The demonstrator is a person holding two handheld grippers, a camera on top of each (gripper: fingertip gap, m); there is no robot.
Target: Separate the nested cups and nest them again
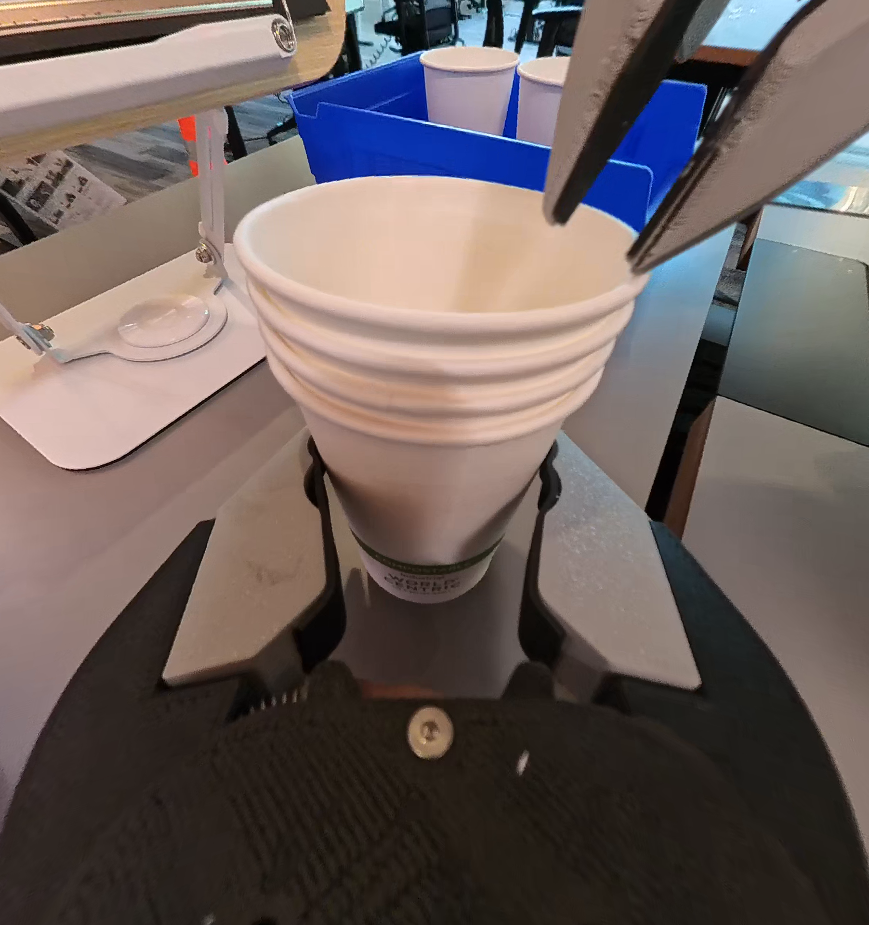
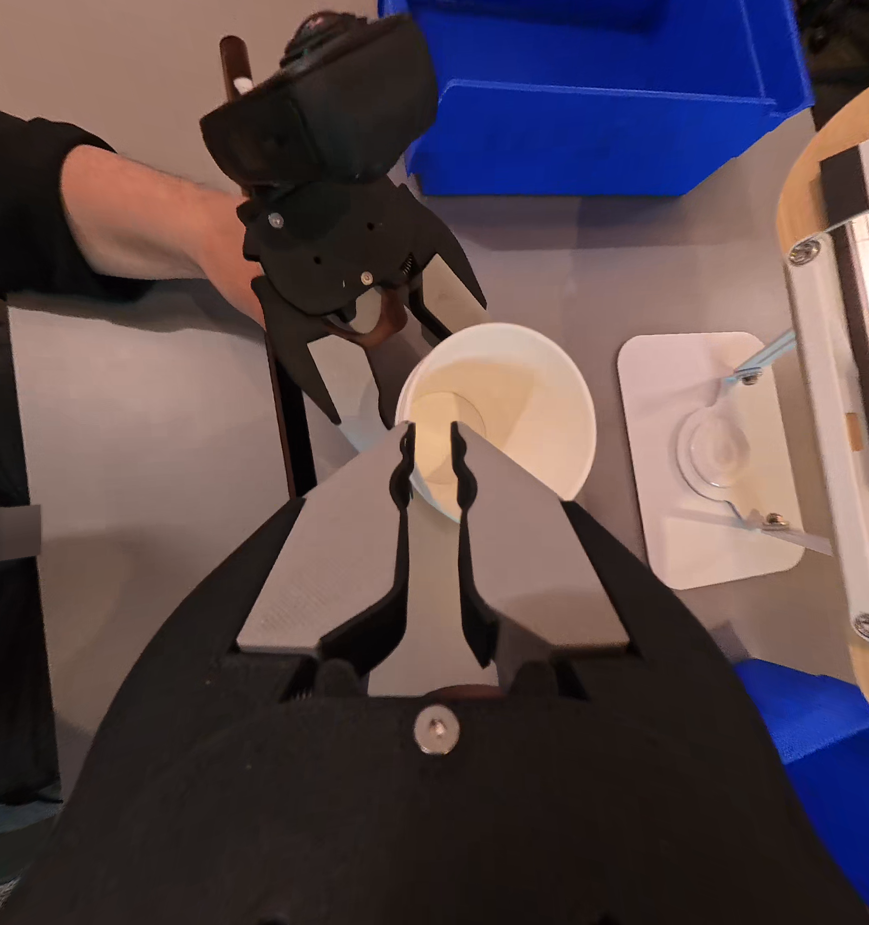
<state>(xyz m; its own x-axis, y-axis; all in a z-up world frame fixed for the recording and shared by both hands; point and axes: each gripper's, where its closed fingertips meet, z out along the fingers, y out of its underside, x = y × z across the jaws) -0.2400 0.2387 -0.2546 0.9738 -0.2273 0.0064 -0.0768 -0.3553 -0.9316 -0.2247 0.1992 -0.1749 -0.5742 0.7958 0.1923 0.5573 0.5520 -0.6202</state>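
Right now the left gripper (image 1: 431, 480) has its fingers (image 1: 317, 500) pressed against both sides of the lowest cup's wall, holding the nested cups (image 1: 437, 360) upright just above the grey counter (image 1: 97, 525). Four or so rolled rims show one under another, so the stack reads as tightly nested at this point.

From above, the right gripper (image 2: 431, 435) comes down on the near edge of the top rim. Its fingers (image 2: 497, 500) stand a narrow gap apart, one tip inside the mouth of the top cup and the other just outside the wall. In the left wrist view the same gripper (image 1: 595, 240) straddles the far right part of the rim, outer tip touching it or nearly so; whether it has actually pinched the paper I cannot tell.

Farther out, two separate white cups (image 1: 470, 90) stand in a blue bin (image 1: 372, 135) behind the stack. A white stand base (image 1: 97, 390) with a clear dome sits to the left on the counter, and a wood-edged board (image 1: 122, 60) hangs overhead. A person's forearm (image 2: 137, 220) leads to the left gripper in the right wrist view.

My judgement: the separating phase is partly under way at most. The two bin cups may count as pulled already, though that is not certain. Several cups remain to lift off, and the whole re-nesting is yet to come.
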